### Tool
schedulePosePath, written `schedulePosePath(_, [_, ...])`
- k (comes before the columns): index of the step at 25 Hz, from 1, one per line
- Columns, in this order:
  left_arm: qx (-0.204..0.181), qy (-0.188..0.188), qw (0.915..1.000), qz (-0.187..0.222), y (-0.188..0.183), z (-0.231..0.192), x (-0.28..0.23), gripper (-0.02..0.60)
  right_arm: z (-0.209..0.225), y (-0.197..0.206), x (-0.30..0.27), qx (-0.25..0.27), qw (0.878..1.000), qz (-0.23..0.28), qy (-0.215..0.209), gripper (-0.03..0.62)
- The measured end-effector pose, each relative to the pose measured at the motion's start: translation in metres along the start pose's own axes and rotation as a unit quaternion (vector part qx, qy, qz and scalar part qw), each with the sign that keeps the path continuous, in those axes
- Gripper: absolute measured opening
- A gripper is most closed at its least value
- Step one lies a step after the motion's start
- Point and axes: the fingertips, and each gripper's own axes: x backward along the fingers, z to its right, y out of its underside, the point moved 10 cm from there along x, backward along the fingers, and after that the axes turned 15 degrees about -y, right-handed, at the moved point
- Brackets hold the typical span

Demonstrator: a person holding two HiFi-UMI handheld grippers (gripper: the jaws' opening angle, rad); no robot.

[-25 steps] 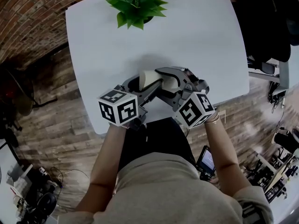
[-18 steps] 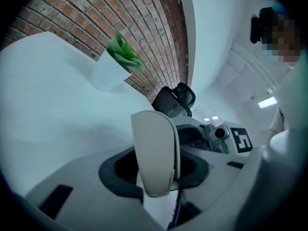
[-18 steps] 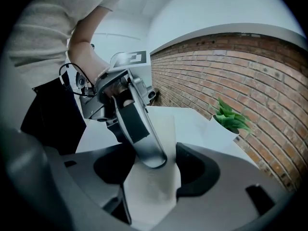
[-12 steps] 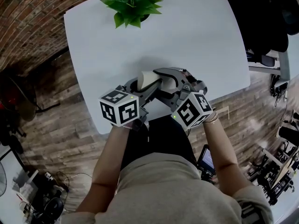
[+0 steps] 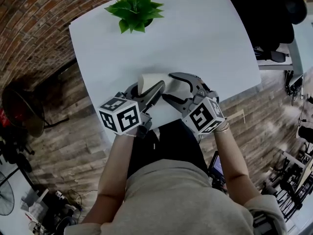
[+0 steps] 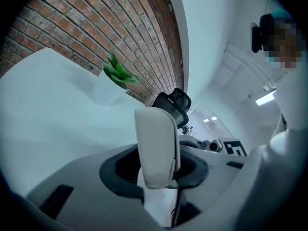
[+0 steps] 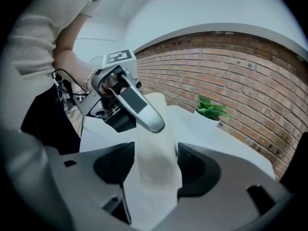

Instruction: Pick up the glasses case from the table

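Observation:
The cream glasses case (image 5: 150,82) hangs just above the white table (image 5: 210,38), caught between both grippers. My left gripper (image 5: 148,89) is shut on its left end; in the left gripper view the case (image 6: 156,146) stands upright between the dark pads (image 6: 120,170). My right gripper (image 5: 169,85) grips the other end, and the case (image 7: 156,170) fills the gap between its pads (image 7: 192,170). Each gripper view shows the other gripper beyond the case: the right gripper (image 6: 173,105) and the left gripper (image 7: 126,105).
A potted green plant (image 5: 136,11) stands at the table's far side. The table's near edge (image 5: 161,124) runs just under my hands. A dark chair (image 5: 274,13) sits off the right corner, and a fan (image 5: 22,116) stands on the wooden floor at the left.
The left gripper's jaws have closed onto the case. The case has risen a little and shifted left with the left gripper. The right gripper has rolled slightly but stayed in place.

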Motion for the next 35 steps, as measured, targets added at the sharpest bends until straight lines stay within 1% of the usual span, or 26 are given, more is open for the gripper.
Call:
schedulePosePath(3, [-0.003,0.0,0.9999,0.013,-0.008,0.0,0.012,0.153,-0.002,-0.005,0.007,-0.028,0.999,0.02,0.025,0.272])
schedulePosePath(6, [-0.011,-0.001,0.9995,0.028,-0.017,-0.001,0.023,0.153,-0.002,-0.012,0.014,-0.053,0.996,0.047,0.05,0.249])
schedulePosePath(12, [-0.025,-0.002,0.9981,0.056,-0.035,0.0,0.045,0.153,-0.002,-0.03,0.025,-0.103,0.985,0.107,0.091,0.193])
schedulePosePath(16, [-0.031,-0.004,0.9965,0.077,-0.046,-0.001,0.059,0.153,-0.004,-0.043,0.029,-0.11,0.981,0.124,0.106,0.147])
schedulePosePath(19, [-0.049,-0.003,0.9943,0.094,-0.054,0.002,0.068,0.153,-0.004,-0.052,0.033,-0.113,0.977,0.136,0.116,0.112])
schedulePosePath(25, [-0.064,0.005,0.9892,0.132,-0.07,0.006,0.083,0.153,-0.002,-0.07,0.044,-0.129,0.964,0.179,0.15,0.011])
schedulePosePath(27, [-0.07,0.006,0.9872,0.143,-0.074,0.009,0.088,0.153,-0.004,-0.075,0.049,-0.132,0.961,0.186,0.157,0.0])
schedulePosePath(33, [-0.083,0.014,0.9808,0.176,-0.081,0.019,0.099,0.152,-0.006,-0.083,0.065,-0.147,0.948,0.224,0.173,0.0])
schedulePosePath(35, [-0.09,0.017,0.9782,0.187,-0.082,0.022,0.101,0.153,-0.006,-0.086,0.069,-0.15,0.945,0.229,0.176,-0.002])
